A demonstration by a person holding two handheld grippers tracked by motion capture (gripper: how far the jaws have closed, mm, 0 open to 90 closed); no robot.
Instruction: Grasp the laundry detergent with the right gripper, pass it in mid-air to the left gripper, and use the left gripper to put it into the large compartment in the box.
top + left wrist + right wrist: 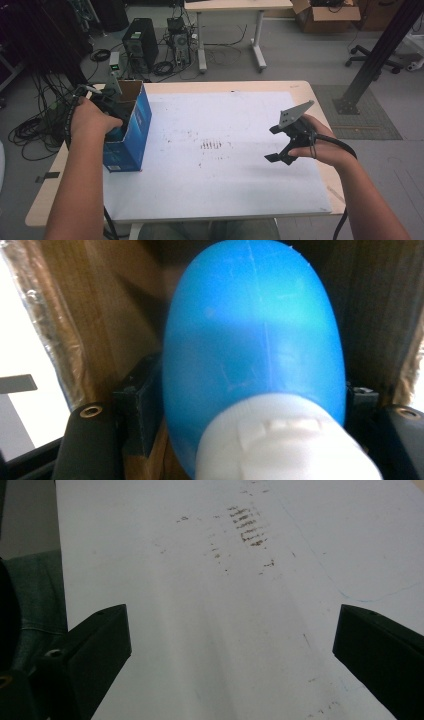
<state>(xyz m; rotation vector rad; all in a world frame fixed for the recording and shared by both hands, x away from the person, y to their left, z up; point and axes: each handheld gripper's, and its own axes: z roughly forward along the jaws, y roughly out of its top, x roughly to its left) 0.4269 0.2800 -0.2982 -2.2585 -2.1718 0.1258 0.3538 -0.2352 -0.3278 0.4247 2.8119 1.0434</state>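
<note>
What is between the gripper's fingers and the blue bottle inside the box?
Nothing visible. In the left gripper view the blue bottle with its white cap sits right between the left gripper fingers, inside the brown cardboard walls of the blue box. Whether the fingers press on it, I cannot tell.

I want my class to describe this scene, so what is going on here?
A person at a table works with a gripper in each hand. The left gripper reaches into an open blue box with a blue bottle with a white cap between its jaws. Whether the pads still press on it is unclear. The right gripper hovers open over the white sheet.
</note>
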